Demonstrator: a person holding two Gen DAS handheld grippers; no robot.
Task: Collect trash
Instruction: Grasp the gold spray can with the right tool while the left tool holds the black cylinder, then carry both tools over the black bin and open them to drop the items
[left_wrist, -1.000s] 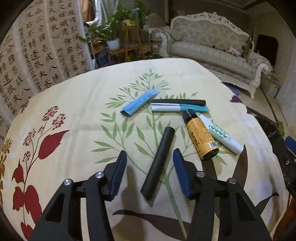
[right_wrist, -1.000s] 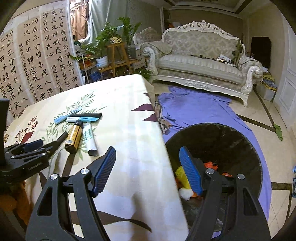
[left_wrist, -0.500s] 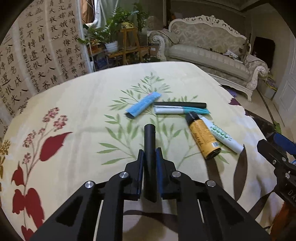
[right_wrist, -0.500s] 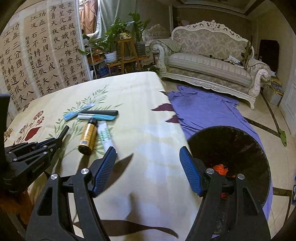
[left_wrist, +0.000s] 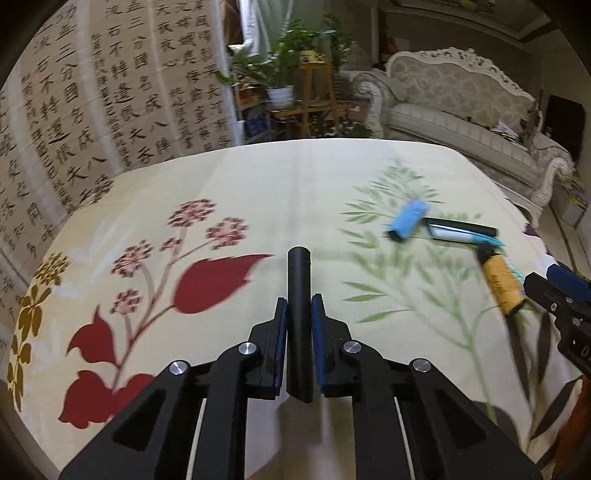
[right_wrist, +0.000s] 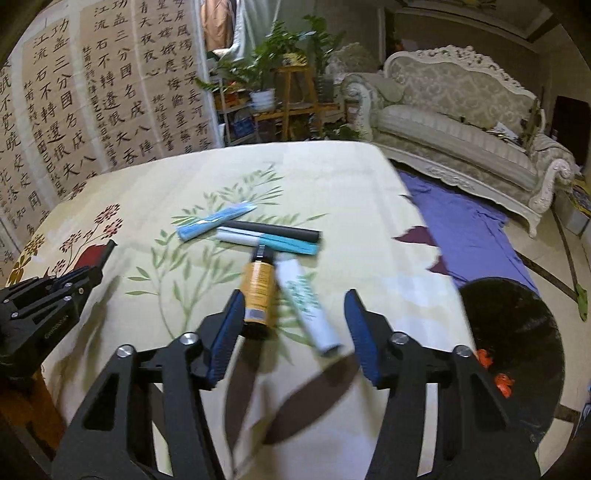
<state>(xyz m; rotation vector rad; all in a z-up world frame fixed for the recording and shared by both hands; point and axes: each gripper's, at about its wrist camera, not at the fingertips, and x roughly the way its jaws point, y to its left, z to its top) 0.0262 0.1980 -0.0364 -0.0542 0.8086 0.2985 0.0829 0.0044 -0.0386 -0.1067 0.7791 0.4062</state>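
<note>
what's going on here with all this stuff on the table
A person is clearing trash with two handheld grippers. The left gripper is shut on a black tube. The right gripper is open over the orange bottle and white tube. A black bin sits beside the table.

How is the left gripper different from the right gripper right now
The left gripper is shut on the black tube; the right gripper is open and holds nothing. The left is by the red flowers; the right hangs over the orange bottle and white tube. Both have blue pads.
</note>
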